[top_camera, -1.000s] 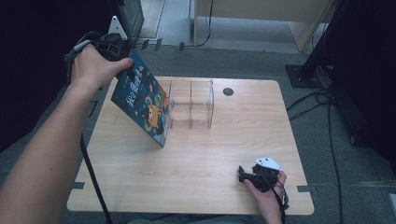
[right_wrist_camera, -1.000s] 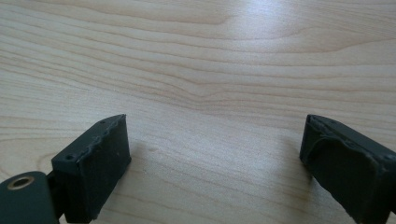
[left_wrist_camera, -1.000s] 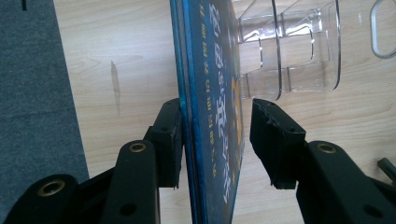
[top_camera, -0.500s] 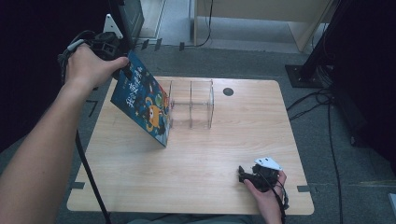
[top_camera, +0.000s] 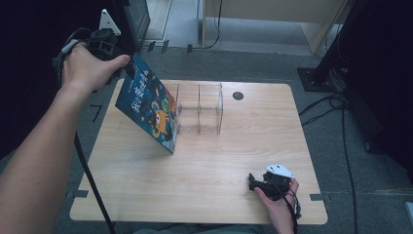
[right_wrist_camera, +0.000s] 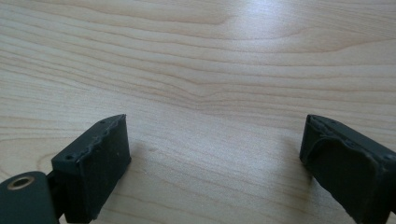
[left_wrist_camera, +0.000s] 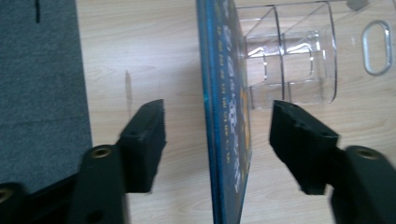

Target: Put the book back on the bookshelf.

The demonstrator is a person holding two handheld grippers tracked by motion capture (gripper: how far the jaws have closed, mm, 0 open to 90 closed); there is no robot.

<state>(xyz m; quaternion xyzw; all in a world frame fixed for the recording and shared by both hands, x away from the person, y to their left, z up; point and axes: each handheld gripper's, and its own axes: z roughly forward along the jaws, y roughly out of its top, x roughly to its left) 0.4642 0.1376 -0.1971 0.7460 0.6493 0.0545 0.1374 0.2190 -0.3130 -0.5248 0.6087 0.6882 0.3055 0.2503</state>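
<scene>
A light wooden table (top_camera: pixel 204 185) carries a clear acrylic organizer (top_camera: pixel 200 108) with open compartments, standing at the far middle of the top. Leaning against the organizer's left end is a children's picture book (top_camera: pixel 148 109), tilted, its bottom edge on the wood and its top corner raised toward the far left. The cover is dark blue with cartoon creatures in orange and green and a line of light-coloured characters that look Chinese, too small and blurred to read. No other writing shows clearly.

The left hand (top_camera: pixel 87 68) holds the left gripper (top_camera: pixel 127 69) up at the book's raised top corner, off the far-left edge of the table. In the left gripper view the jaws stand apart on either side of the book's edge, with wood visible between each pad and the book: released, not pinching it. The same view shows an oval handle slot (left_wrist_camera: pixel 376 47) in the organizer's wall.

The right hand (top_camera: pixel 275 202) rests at the near right of the table, well apart from the book, with the right gripper (top_camera: pixel 252 181) pointing left. In the right gripper view its jaws are spread wide over bare wood, grasping nothing.

A small dark round hole (top_camera: pixel 237 95) sits in the tabletop just right of the organizer.
</scene>
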